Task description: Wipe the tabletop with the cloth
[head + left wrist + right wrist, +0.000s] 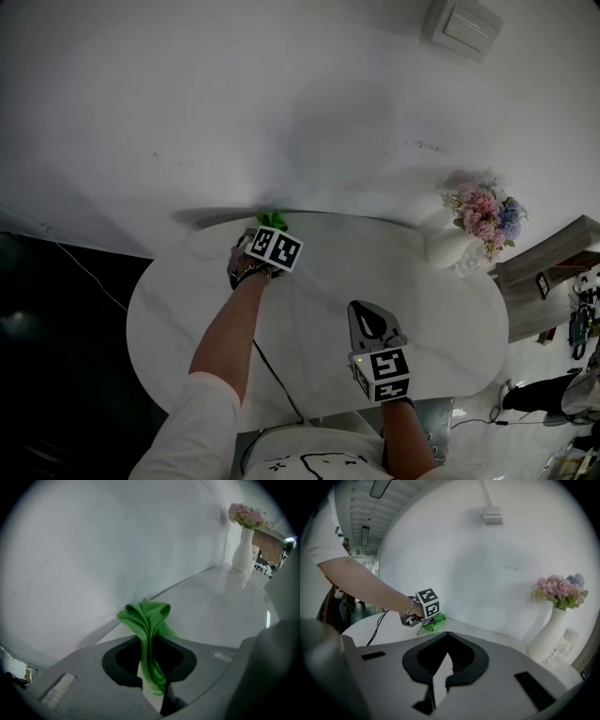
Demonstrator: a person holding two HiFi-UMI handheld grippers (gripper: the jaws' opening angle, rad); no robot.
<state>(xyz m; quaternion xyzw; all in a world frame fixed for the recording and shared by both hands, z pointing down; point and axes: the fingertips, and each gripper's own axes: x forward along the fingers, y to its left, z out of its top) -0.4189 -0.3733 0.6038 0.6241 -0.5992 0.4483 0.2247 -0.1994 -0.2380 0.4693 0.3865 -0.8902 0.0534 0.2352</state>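
Left gripper has the green cloth pinched at the far edge of the white tabletop by the wall, while the right gripper is pressed together on nothing over the near side.

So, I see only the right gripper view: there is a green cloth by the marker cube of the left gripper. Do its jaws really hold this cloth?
Observer: Yes. In the left gripper view the left gripper has its jaws shut on the green fabric cloth, which bunches up past them.
Operator: And where is the right gripper over the table?
Observer: The head view shows the right gripper above the near side of the white oval tabletop, close to the person and apart from the cloth.
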